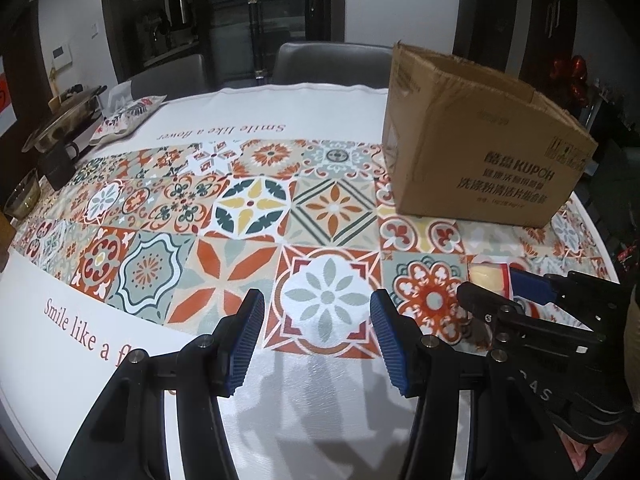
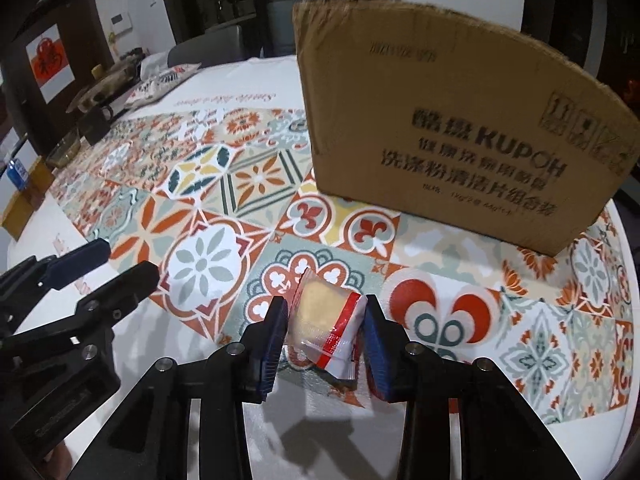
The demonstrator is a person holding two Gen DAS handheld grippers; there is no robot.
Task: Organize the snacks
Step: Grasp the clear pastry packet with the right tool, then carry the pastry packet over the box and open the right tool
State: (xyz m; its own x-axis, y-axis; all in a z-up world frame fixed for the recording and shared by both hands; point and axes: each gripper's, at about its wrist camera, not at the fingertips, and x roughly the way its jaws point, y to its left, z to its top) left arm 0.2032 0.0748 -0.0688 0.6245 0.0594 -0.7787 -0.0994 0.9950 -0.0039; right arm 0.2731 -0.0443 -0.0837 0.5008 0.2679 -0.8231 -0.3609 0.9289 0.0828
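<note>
A snack packet [image 2: 326,322], clear with a red and white edge and a pale yellow cake inside, sits between the blue pads of my right gripper [image 2: 325,334], which is shut on it just above the tablecloth. The same packet shows in the left wrist view [image 1: 489,278] beside the right gripper [image 1: 500,292]. My left gripper [image 1: 318,336] is open and empty over the patterned cloth; it also shows in the right wrist view [image 2: 108,264]. An open brown cardboard box [image 1: 480,148] stands behind on the table, also in the right wrist view [image 2: 460,128].
The round table [image 1: 280,104] has a tile-patterned cloth. At its far left stand a metal pot [image 1: 64,116], a dark mug [image 1: 58,162], a glass bowl [image 1: 24,198] and a tissue pack [image 1: 128,114]. Grey chairs [image 1: 332,62] stand behind.
</note>
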